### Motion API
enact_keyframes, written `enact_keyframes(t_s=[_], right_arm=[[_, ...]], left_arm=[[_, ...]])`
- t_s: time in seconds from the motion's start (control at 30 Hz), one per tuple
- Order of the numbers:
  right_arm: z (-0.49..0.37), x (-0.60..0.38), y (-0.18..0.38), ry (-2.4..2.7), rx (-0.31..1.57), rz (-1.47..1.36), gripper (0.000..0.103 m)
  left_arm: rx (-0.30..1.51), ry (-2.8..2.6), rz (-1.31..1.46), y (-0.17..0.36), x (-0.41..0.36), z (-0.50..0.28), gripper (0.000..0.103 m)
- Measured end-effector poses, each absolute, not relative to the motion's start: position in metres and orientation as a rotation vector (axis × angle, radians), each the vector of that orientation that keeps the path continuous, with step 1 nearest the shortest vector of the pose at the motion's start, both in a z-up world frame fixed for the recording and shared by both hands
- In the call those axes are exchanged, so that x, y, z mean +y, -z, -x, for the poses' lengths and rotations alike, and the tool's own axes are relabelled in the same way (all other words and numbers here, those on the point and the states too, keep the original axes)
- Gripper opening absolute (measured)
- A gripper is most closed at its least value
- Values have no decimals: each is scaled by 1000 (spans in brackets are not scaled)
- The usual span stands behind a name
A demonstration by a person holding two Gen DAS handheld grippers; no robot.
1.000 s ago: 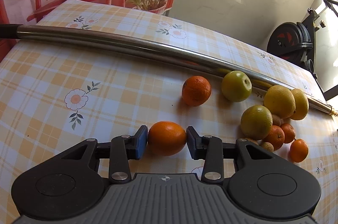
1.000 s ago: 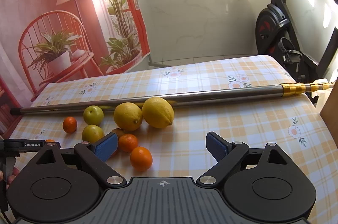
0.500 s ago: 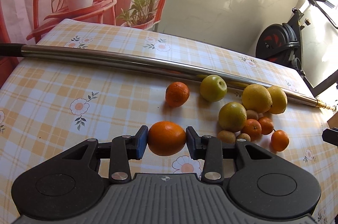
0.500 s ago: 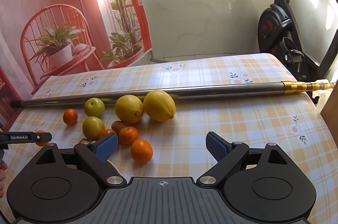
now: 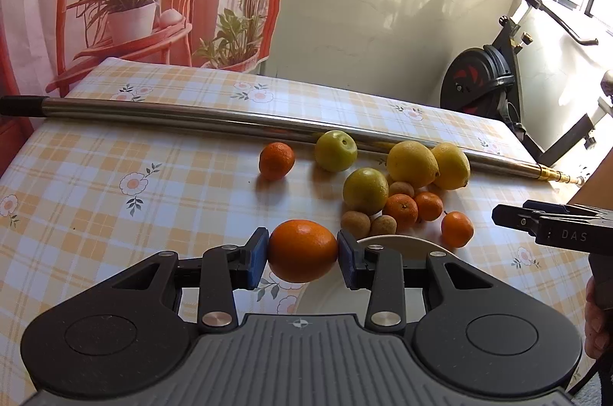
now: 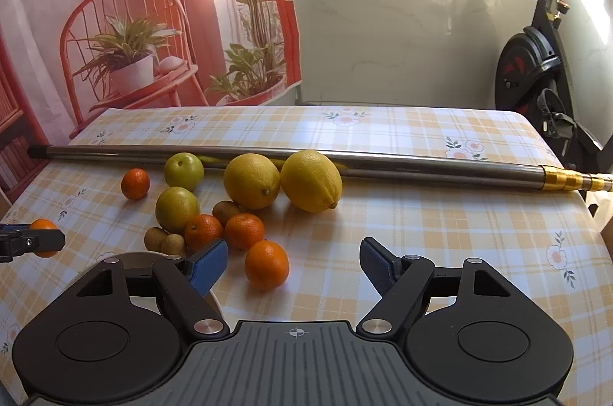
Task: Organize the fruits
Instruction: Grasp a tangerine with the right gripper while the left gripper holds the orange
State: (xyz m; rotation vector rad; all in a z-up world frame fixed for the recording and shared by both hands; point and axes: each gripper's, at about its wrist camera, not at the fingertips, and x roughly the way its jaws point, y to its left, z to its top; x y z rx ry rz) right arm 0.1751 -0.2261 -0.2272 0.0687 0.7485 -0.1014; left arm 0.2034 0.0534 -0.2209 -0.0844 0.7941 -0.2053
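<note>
My left gripper (image 5: 302, 252) is shut on an orange (image 5: 302, 250) and holds it above the table, near the left rim of a white plate (image 5: 398, 244). The held orange also shows at the left edge of the right wrist view (image 6: 43, 226). My right gripper (image 6: 294, 266) is open and empty above the table, with a small orange (image 6: 267, 264) lying between its fingers' line. On the cloth lie two lemons (image 6: 310, 180), two green fruits (image 6: 177, 209), several small oranges (image 6: 244, 230) and small brown fruits (image 6: 156, 239).
A long steel pole (image 6: 383, 165) with a gold end lies across the checked tablecloth (image 6: 459, 233) behind the fruit. An exercise bike (image 6: 536, 68) stands beyond the table's right side. The white plate (image 6: 132, 258) shows partly behind my right gripper's left finger.
My left gripper has lifted the orange and pulled back and rightward, so the white plate has come into view beneath it. My right gripper has stayed open and moved slightly closer to the fruit.
</note>
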Motion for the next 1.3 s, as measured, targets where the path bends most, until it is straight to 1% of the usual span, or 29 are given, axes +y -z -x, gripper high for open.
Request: enact_keyframes(t_s=[0.23, 0.43, 0.77, 0.87, 0.93, 1.03, 1.2, 1.3], right_arm=[[-200, -233, 249, 68, 786, -133, 63], [-217, -223, 267, 37, 837, -132, 54], [-223, -215, 267, 33, 823, -105, 53], [-230, -209, 265, 18, 818, -44, 50], [-235, -206, 266, 6, 817, -9, 45], [-243, -203, 268, -3, 830, 26, 42], [-253, -201, 270, -44, 843, 30, 41], [-256, -198, 271, -60, 857, 38, 38]], left_arm=[[797, 212, 80, 224, 48, -200, 41], [808, 222, 77, 227, 48, -198, 41], [811, 224, 76, 227, 48, -197, 41], [811, 224, 76, 227, 48, -197, 41], [811, 223, 76, 227, 48, -197, 41], [814, 222, 78, 229, 49, -196, 41], [820, 224, 77, 231, 48, -197, 41], [819, 228, 75, 229, 47, -197, 41]])
